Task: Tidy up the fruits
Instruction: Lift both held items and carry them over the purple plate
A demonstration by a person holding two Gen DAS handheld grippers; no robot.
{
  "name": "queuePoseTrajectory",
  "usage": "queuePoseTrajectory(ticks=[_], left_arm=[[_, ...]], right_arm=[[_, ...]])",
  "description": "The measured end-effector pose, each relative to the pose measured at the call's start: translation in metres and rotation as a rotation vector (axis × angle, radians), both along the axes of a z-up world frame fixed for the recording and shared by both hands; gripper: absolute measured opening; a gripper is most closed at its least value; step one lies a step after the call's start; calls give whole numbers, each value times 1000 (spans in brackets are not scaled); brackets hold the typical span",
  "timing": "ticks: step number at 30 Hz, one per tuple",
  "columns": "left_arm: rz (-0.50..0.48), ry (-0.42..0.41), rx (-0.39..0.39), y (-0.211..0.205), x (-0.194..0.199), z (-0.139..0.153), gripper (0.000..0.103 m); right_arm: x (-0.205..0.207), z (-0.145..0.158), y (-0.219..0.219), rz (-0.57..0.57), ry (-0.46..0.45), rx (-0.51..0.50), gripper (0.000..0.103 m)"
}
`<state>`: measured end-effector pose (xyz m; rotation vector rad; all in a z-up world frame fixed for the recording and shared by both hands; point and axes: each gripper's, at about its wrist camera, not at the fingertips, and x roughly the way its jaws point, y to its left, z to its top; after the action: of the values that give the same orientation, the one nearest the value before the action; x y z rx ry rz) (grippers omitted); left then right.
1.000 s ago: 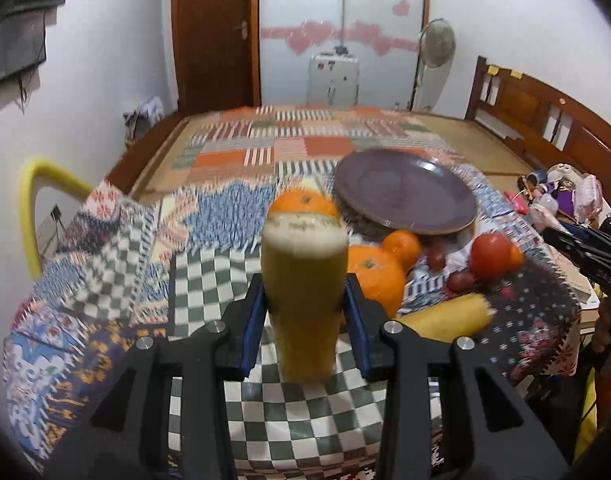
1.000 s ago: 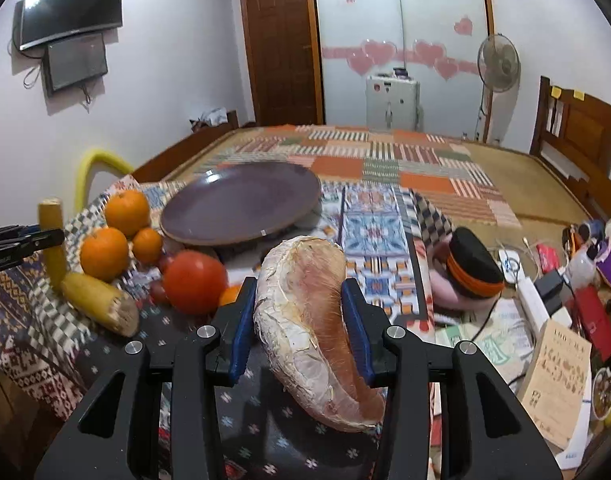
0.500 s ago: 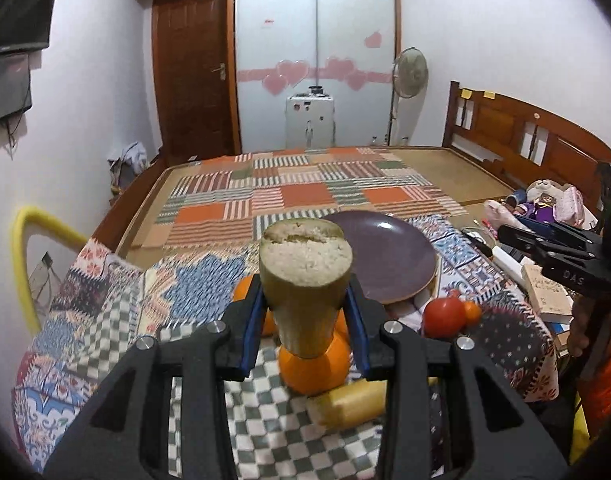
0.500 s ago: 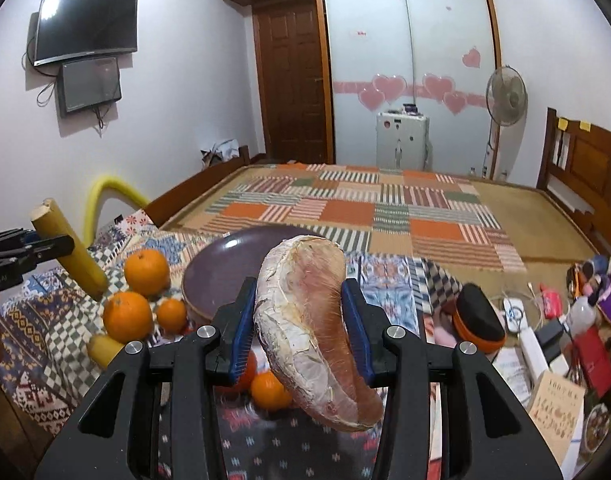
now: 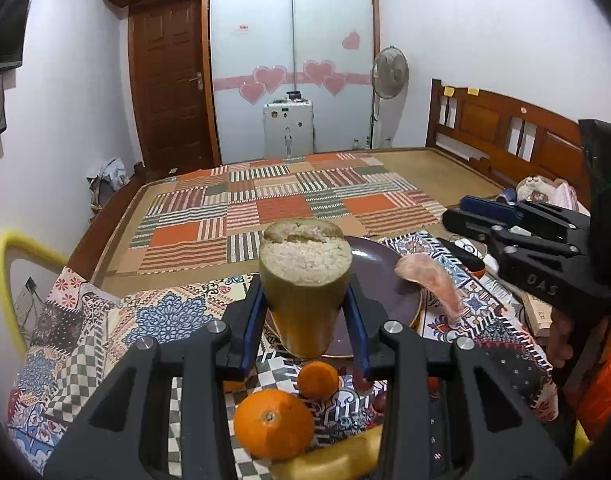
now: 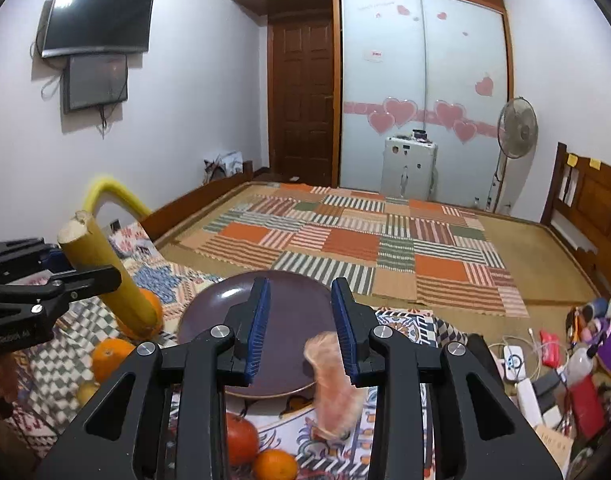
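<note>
We are holding a cut yellow stalk [image 5: 305, 280] clamped in the left gripper [image 5: 304, 328], above the plate's [image 5: 389, 300] near rim. The right gripper [image 6: 300, 330] is standing with its jaws spread; a pink slice [image 6: 333, 384] is blurred just below its right pad, at about 5 o'clock on the plate, and we cannot tell whether the slice is falling or resting there.

To do this step well, we judge that we should be carrying the stalk forward over the plate's bare middle, lowering it until it touches, and only then spreading the jaws, so it is not rolling off toward the oranges [image 5: 273, 424].

The left view is showing the stalk's grainy cut end, the slice hanging over the plate's 3 o'clock edge, and two oranges at 6 o'clock beneath us. The right view is showing what that one hides: the stalk's full tilted length [image 6: 105, 272], a tomato [image 6: 241, 440] and small orange [image 6: 275, 465] at 6 o'clock, and clutter [image 6: 545, 380] at 3 o'clock.
</note>
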<state>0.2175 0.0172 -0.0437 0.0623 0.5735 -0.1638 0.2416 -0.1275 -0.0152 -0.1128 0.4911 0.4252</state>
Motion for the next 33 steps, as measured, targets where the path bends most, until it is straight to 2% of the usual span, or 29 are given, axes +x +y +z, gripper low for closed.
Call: queuePoseTrajectory(ticks=[9,13,18,22,28,33], left_arm=[[1,39,-1,6,11,-17,37],[8,44,-12,11,11,-20,37],[11,51,-16,13,11,-23,37],[8,55,-14,12,12,-24,37],[0,69,-11,7,19,-26,37],[-13,73,0,2,22,-27,37]], right_arm=[[12,-31,-24,-37,86,-55,30],[6,-37,-47,-68,94,-69,37],[0,-41,-72,-122,119,-78,39],[4,-42,-81,-163,119,-83,58],[32,-49,-70,-154,167,-85,58],[64,-66,-58,-134,269,-94,55]])
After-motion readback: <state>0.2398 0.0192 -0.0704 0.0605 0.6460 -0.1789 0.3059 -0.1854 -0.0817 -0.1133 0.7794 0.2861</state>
